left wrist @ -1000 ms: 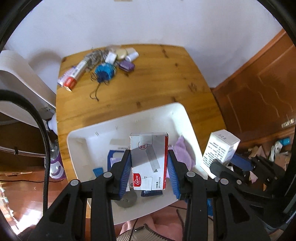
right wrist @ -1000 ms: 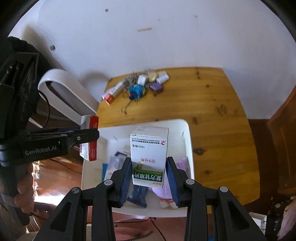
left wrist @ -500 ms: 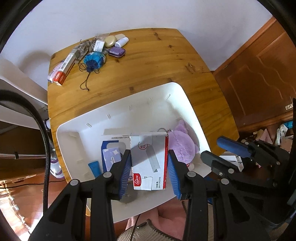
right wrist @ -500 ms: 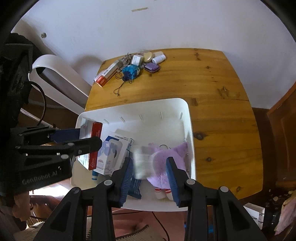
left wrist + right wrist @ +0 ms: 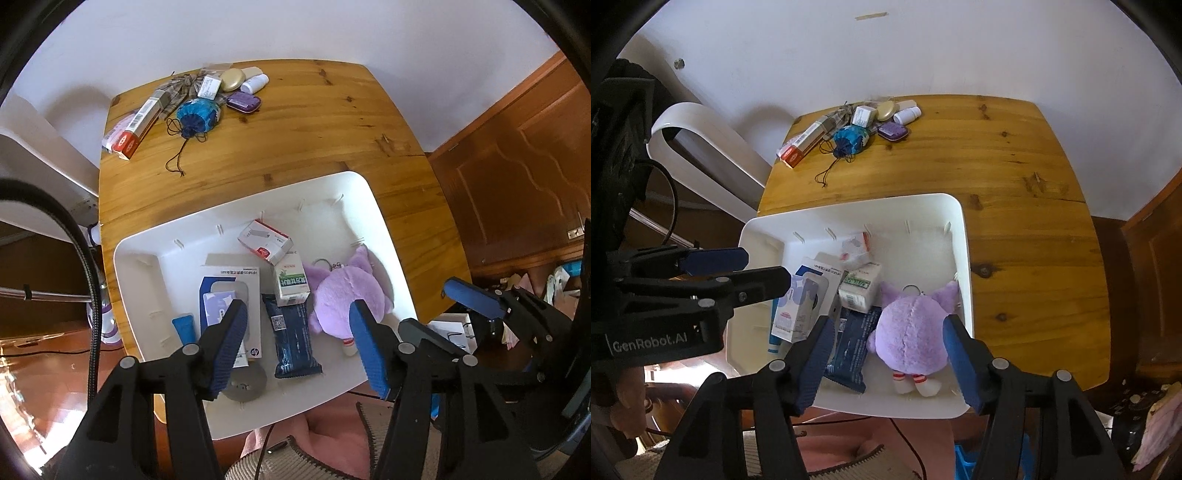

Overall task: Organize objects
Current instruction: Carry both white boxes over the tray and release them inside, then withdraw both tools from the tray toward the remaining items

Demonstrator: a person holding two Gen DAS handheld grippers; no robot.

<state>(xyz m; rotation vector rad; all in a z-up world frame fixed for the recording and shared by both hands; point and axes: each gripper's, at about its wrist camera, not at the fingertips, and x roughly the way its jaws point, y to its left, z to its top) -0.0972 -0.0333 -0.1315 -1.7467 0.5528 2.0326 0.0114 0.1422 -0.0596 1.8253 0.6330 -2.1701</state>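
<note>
My left gripper [image 5: 297, 345] hangs over the white bin [image 5: 376, 206] with its jaws just spread wide, and nothing is in them. The red and white box [image 5: 265, 240] lies in the bin. My right gripper [image 5: 888, 360] has also just spread its jaws and holds nothing. The green and white box [image 5: 860, 286] lies beside the purple plush toy [image 5: 914, 328]. More small things [image 5: 192, 99] sit at the table's [image 5: 332, 129] far corner.

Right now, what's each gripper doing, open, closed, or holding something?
Left gripper: jaws just opened, holding nothing, above the white bin.
Right gripper: jaws just opened, holding nothing.
</note>
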